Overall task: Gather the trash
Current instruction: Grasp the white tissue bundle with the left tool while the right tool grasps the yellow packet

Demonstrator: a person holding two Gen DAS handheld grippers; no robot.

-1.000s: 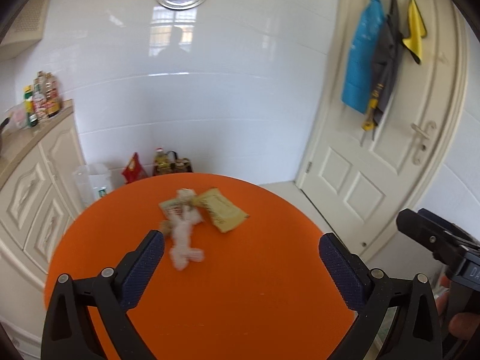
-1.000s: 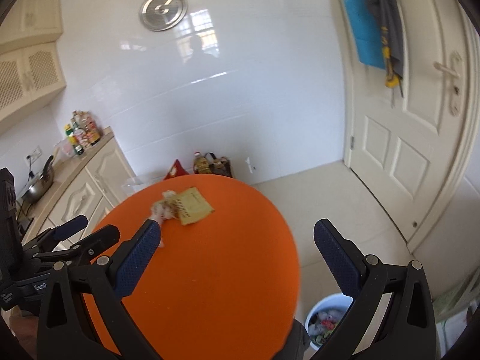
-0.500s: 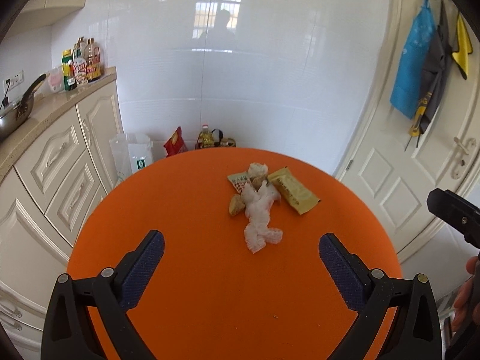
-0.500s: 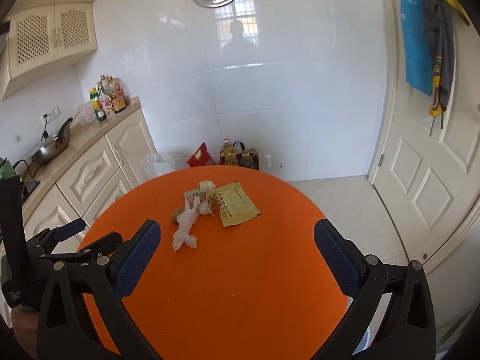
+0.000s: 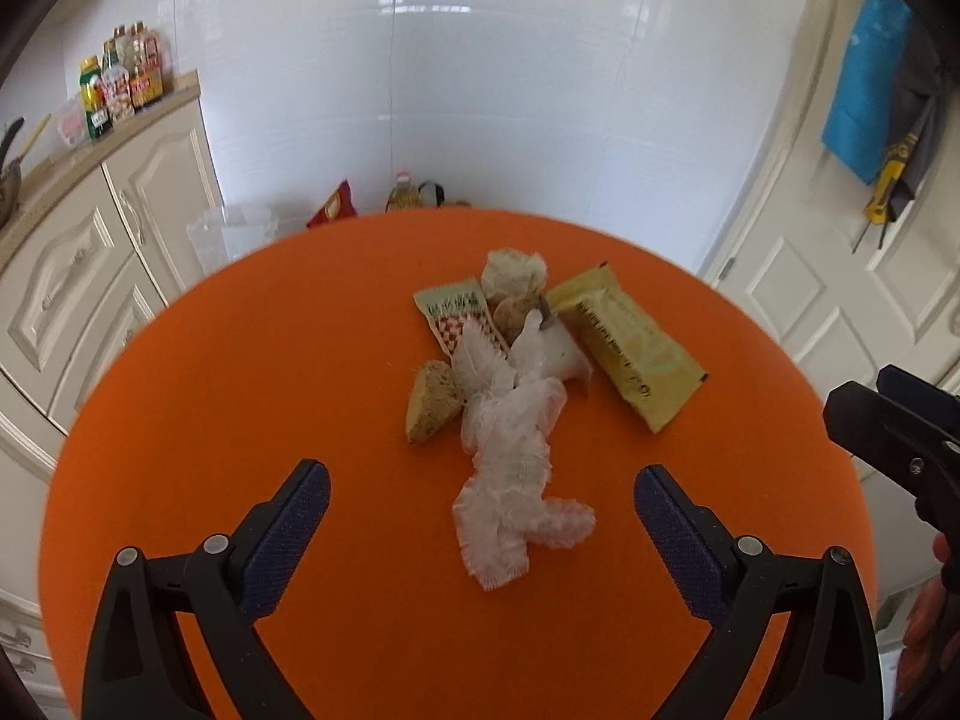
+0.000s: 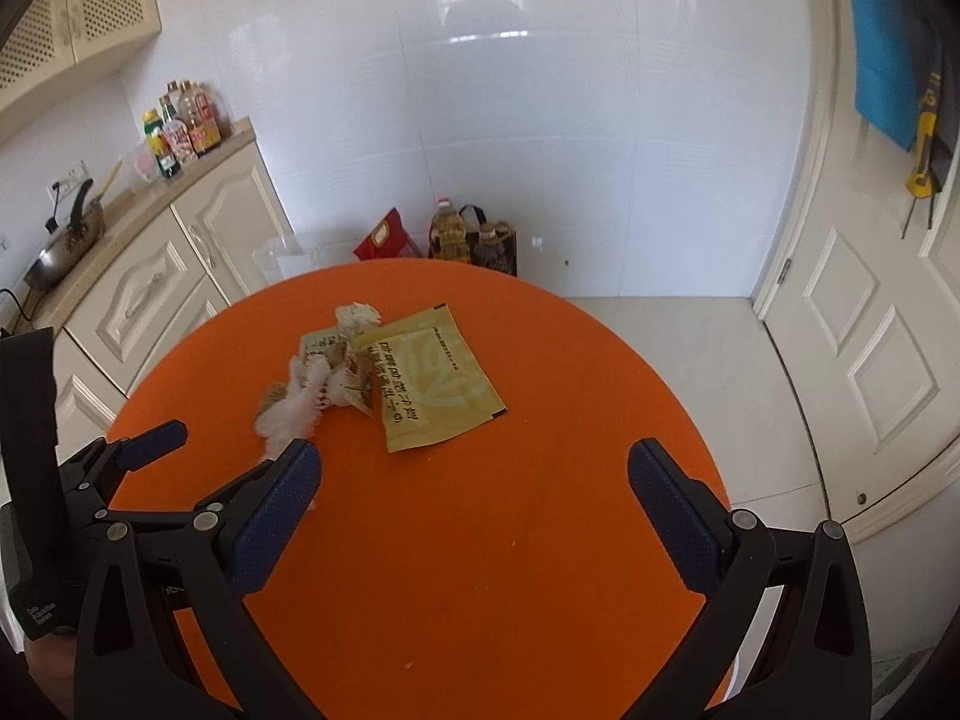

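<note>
At the bottom of the left wrist view, the left gripper (image 5: 480,510) stands wide, jaws closing, with the white tissue's (image 5: 510,480) near end between them, untouched. The right gripper (image 6: 474,480) gapes wide over bare orange table (image 6: 480,570). Farther up at centre lies the yellow wrapper (image 5: 627,351).

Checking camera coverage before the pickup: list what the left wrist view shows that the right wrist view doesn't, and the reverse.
Only the left wrist view: the brown crust chunk clearly, and the left gripper, jaws closing, nothing between them.

Only the right wrist view: the pan and the upper cabinet.

Both: orange table, white tissue, yellow packet, sauce bottles.
</note>
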